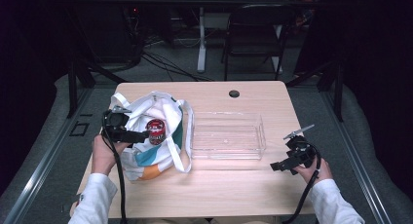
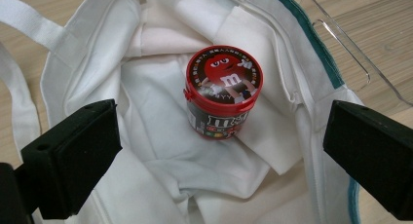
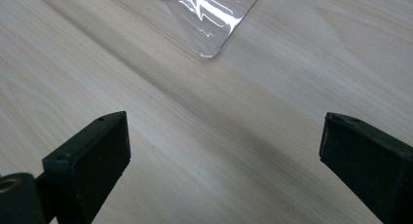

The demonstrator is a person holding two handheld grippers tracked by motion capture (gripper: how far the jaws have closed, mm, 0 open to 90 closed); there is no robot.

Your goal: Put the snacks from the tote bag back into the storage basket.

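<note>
High view: your left gripper [image 1: 139, 135] hangs over white tote bag [image 1: 146, 160] at table's left; clear tray [image 1: 228, 153] sits mid-table; your right gripper [image 1: 278, 166] waits near right edge.

Left gripper view: jaws wide apart above red candy tub [image 2: 223, 90], upright inside bag.

Right gripper view: jaws wide apart over bare table [image 3: 204, 131], tray corner ahead.

One fixed overhead camera, two riding close on the grippers.
High view faces forward-down over the table [image 1: 214, 185]; gripper views look closely down, both sharing the clear tray [image 1: 227, 135].

Bag [image 2: 160, 160] mouth gapes wide, w/ open room round the candy tub [image 2: 222, 90]. Clear tray [image 1: 227, 135] sits between both claws; bare worktop [image 3: 204, 136] under right claw [image 3: 224, 160].
</note>
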